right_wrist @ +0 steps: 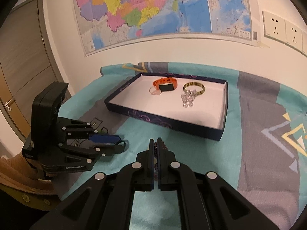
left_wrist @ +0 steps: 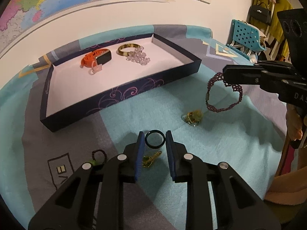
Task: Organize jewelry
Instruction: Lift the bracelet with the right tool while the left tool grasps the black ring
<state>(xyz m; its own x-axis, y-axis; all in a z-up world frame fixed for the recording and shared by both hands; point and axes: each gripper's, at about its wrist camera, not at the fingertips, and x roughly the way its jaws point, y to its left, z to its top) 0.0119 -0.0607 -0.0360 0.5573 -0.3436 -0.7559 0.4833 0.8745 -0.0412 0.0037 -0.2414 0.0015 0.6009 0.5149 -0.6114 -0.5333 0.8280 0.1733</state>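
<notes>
A dark box tray (left_wrist: pixel 122 94) (right_wrist: pixel 168 123) holds an orange smartwatch (left_wrist: pixel 96 57) (right_wrist: pixel 165 84), a gold bangle (left_wrist: pixel 127 49) (right_wrist: pixel 194 88), a clear bead strand (left_wrist: pixel 138 57) (right_wrist: pixel 187 97) and a pink ring (left_wrist: pixel 95 70). My left gripper (left_wrist: pixel 155 139) (right_wrist: pixel 120 141) is shut on a dark ring (left_wrist: pixel 155 139), held just above the cloth. My right gripper (right_wrist: pixel 155 140) (left_wrist: pixel 223 72) is shut on a purple beaded bracelet (left_wrist: pixel 223 94) that hangs below it, right of the tray.
On the teal and grey cloth (left_wrist: pixel 220 143) lie a gold-green ring cluster (left_wrist: pixel 192 117), a gold chain (left_wrist: pixel 151 158) under my left fingers, and a dark bead loop with a green piece (left_wrist: pixel 98 156). A wall with a map stands behind the table.
</notes>
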